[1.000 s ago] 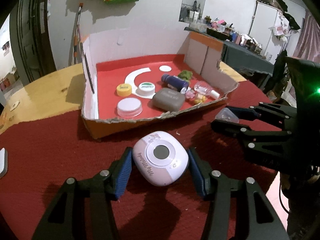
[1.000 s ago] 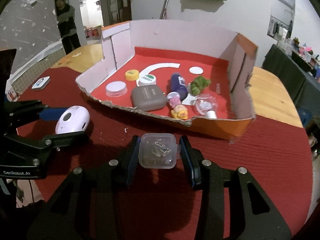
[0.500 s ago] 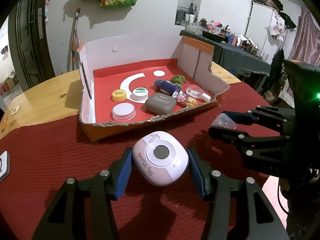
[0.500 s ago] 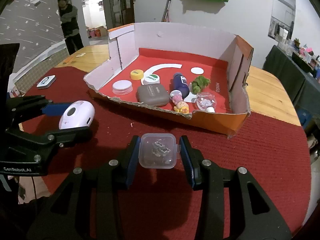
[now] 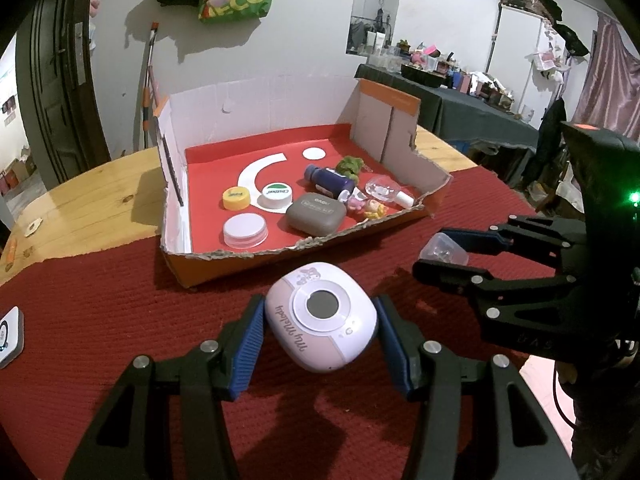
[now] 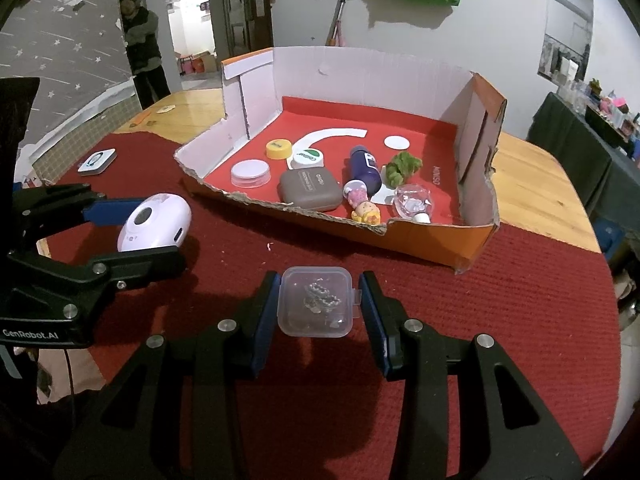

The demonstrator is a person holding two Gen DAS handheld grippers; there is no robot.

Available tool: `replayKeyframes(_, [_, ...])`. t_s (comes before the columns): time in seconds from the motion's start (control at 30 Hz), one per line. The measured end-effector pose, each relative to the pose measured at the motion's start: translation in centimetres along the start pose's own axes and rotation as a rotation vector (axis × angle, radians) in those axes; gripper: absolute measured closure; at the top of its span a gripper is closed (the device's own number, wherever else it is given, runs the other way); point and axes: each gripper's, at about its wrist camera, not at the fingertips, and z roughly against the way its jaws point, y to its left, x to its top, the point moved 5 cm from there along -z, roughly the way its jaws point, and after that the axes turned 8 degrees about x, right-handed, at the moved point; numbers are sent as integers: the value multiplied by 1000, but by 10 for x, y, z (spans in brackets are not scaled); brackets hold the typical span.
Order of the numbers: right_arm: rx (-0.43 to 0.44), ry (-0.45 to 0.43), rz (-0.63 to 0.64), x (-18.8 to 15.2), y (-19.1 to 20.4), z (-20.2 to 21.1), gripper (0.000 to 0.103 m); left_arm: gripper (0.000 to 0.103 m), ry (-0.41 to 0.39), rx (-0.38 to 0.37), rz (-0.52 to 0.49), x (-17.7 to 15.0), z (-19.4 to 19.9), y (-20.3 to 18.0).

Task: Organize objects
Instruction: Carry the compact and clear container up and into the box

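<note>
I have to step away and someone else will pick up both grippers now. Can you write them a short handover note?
Left gripper: shut on the pink device, held above the red cloth.
Right gripper: shut on the clear case, also over the cloth.
Box: already holds caps, a grey case, a purple bottle and small toys.
Left to do: probably place both held items in the box.

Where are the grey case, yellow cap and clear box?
grey case point(image 5: 316, 214), left wrist view, middle of its lid.
yellow cap point(image 6: 279, 148), right wrist view, its top face.
clear box point(image 6: 316, 302), right wrist view, lid centre.
</note>
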Motion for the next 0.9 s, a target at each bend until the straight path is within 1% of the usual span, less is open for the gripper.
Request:
replayKeyframes(0.17, [13, -49, 5, 12, 2, 16, 64, 47, -33, -3, -8, 11, 12, -1])
replayKeyframes(0.27, [6, -77, 16, 31, 2, 23, 64, 47, -51, -1, -7, 25, 15, 3])
replayKeyframes(0.37, [5, -84, 10, 54, -4, 23, 64, 47, -31, -31, 11, 44, 7, 9])
replayKeyframes(0.47, [1, -79, -20, 84, -20, 17, 64, 46, -16, -86, 24, 66, -6, 15])
replayKeyframes(0.53, [-9, -70, -28, 98, -28, 11, 64, 47, 2, -92, 27, 81, -20, 19])
replayKeyframes(0.67, [-43, -24, -42, 126, -49, -10, 64, 47, 16, -56, -4, 103, -43, 25])
replayKeyframes(0.73, [-63, 1, -46, 133, -58, -21, 64, 47, 35, -38, -10, 112, -57, 28])
replayKeyframes(0.9, [-81, 73, -85, 144, -77, -54, 64, 47, 95, -27, -9, 125, -97, 38])
